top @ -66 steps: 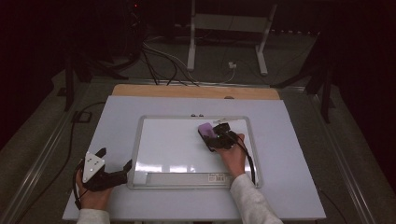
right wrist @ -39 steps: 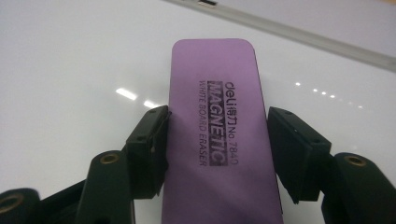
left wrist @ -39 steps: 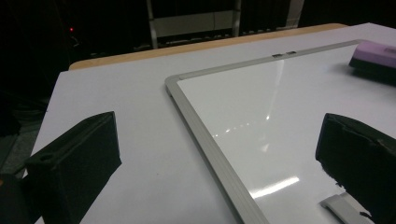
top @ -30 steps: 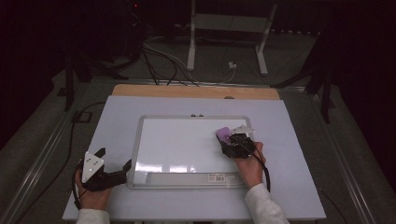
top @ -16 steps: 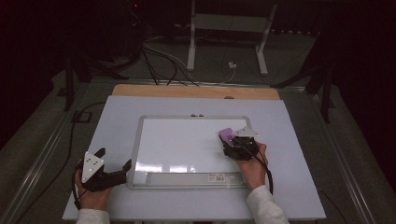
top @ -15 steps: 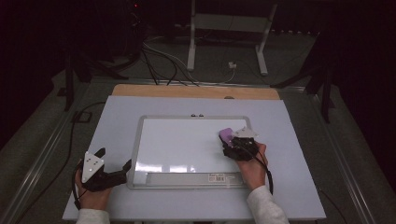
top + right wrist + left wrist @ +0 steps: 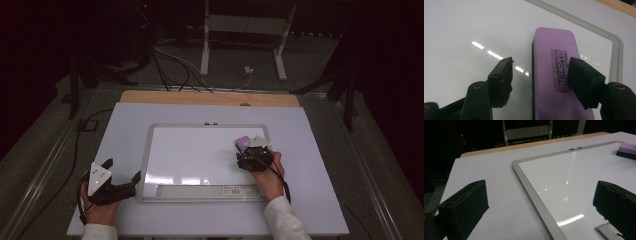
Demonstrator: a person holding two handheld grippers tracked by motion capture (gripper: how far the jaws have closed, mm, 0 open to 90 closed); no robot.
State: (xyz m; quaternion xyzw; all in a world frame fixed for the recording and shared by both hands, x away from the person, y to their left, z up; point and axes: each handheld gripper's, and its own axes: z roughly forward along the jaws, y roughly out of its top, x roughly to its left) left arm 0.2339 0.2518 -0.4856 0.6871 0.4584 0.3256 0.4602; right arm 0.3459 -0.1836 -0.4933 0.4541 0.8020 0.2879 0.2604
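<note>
Black on pale lilac: left hand-held gripper [image 7: 122, 169] parked low on the surface [image 7: 125, 125], jaws spread wide with nothing between the pads. Straddling the near left corner of the whiteboard [image 7: 195, 155], one jaw outside the silver frame, the other over the glossy white face. Seemingly steadying or simply waiting.

Ahead of it and off to its right, clean white board, free of visible marks, with glare streaks along the near edge.

Farther right, right hand-held gripper [image 7: 247, 150] tipped down over the purple eraser [image 7: 242, 142], which lies flat on the board directly under and just beyond its fingertips, close to the board's far right corner. Jaws partly spread and just closing a little, eraser between them but not pinched: in the right gripper view, one pad clear of the eraser's [image 7: 551, 42] dark felt edge with board showing in the gap, the other pad hanging above the printed purple top rather than beside it. Off-centre, then, skewed toward one long side.

Likely step: taking hold of the eraser, or settling it at the corner; hard to say which from this alone. For a grasp, next move calling for a small sideways shift to bring both pads outside the long sides, a drop to felt level, then a square squeeze. Risk otherwise: a pad landing on top and skidding the eraser toward the frame.
</note>
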